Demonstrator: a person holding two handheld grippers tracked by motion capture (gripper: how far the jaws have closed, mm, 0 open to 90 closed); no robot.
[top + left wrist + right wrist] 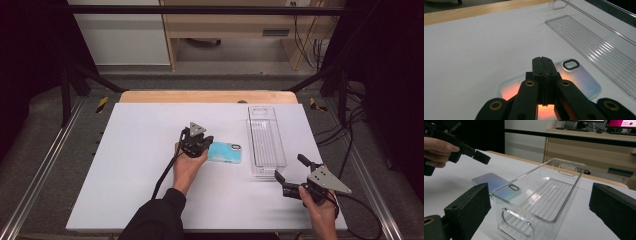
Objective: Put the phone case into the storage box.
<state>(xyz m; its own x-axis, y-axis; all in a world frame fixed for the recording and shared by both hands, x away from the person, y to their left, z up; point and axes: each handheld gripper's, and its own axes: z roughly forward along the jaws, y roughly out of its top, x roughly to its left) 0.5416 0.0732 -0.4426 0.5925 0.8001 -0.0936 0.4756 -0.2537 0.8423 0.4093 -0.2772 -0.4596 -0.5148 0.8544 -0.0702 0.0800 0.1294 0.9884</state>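
Left gripper (pixel 543 60), jaws shut tight, hovers over the phone case (pixel 225 152) lying beside the bin (pixel 266 141), while my right gripper (pixel 290 167) waits wide open, so nothing is picked up yet.

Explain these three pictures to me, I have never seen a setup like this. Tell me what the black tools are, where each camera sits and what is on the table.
A person holds a hand-held gripper in each hand: black two-jaw tongs with a camera on each. The high view looks down on the white table. On it lie a light blue phone case and a clear plastic bin, close but apart. The left hand-held gripper has its jaws shut, tips over the case; its own view looks along them. The right hand-held gripper is open and holds nothing; its view looks into the bin between its two jaws.
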